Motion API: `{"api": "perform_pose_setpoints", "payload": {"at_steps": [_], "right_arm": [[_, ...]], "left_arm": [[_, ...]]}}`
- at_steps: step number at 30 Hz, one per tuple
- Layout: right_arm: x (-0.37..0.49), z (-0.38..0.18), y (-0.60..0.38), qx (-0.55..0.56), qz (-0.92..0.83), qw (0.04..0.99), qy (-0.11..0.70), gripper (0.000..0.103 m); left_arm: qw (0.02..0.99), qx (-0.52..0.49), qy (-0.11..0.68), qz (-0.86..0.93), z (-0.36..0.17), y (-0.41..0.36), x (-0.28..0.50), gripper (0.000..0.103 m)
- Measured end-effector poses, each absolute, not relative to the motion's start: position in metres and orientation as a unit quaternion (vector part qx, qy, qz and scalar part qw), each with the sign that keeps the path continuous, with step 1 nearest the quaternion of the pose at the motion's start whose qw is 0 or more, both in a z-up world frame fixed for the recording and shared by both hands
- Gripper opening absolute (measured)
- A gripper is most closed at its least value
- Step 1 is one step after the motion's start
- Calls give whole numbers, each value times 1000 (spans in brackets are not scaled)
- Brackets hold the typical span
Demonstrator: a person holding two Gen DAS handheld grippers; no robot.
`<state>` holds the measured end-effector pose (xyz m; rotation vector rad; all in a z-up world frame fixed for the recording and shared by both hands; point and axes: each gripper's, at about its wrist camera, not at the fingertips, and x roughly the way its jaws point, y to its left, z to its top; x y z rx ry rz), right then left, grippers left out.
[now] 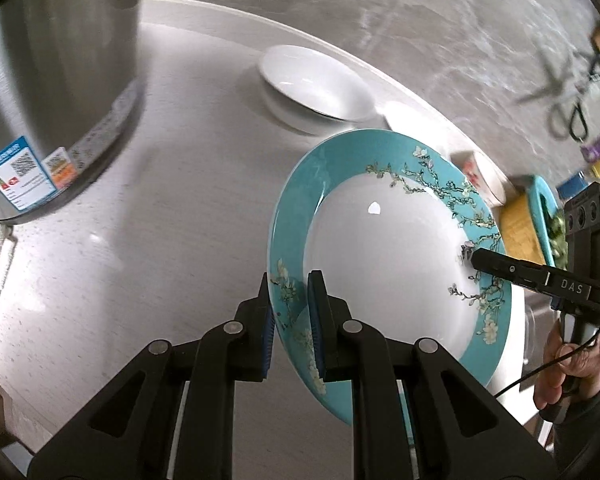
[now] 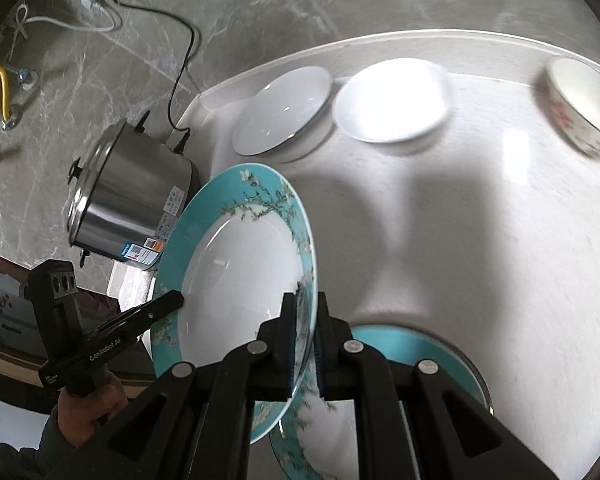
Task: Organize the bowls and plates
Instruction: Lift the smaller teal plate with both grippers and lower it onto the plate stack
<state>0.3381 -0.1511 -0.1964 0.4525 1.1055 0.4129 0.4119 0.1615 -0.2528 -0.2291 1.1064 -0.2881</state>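
A teal blossom-rimmed plate (image 1: 384,248) is held clear of the worktop (image 1: 172,208), pinched at opposite sides of its rim. The left hand-held gripper (image 1: 290,320) is clamped narrow on the near rim, and the right hand-held gripper (image 2: 304,340) is closed tight on the far rim. This two-sided grip is judged to keep the wide, shallow plate from swinging. The plate is tilted steeply, its face turned toward the worktop's back edge, and its rim runs between the two grippers. Below it, a second teal plate (image 2: 440,356) lies flat on the worktop, probably the stack it belongs with. Further back, a white plate (image 2: 284,112), a white bowl (image 2: 392,100) and a red-patterned bowl (image 2: 580,108) are left unsorted, well apart from a steel pot (image 2: 128,204).
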Motion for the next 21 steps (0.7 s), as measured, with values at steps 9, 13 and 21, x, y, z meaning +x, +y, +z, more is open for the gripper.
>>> {"api": "perform_pose_setpoints", "payload": {"at_steps": [9,13,21], "right_arm": [[276,-204,-196,235,152,815,507,10],[253,-219,-212,245,132,814,511,10],[232,-241,-225,236,112,817,513,10]], "left_arm": [[824,-66,532,-183,-253,105,364,14],[816,-49,542,-195,-264,86,349,14],[803,-26,559,-204,-290,64,336,14]]}}
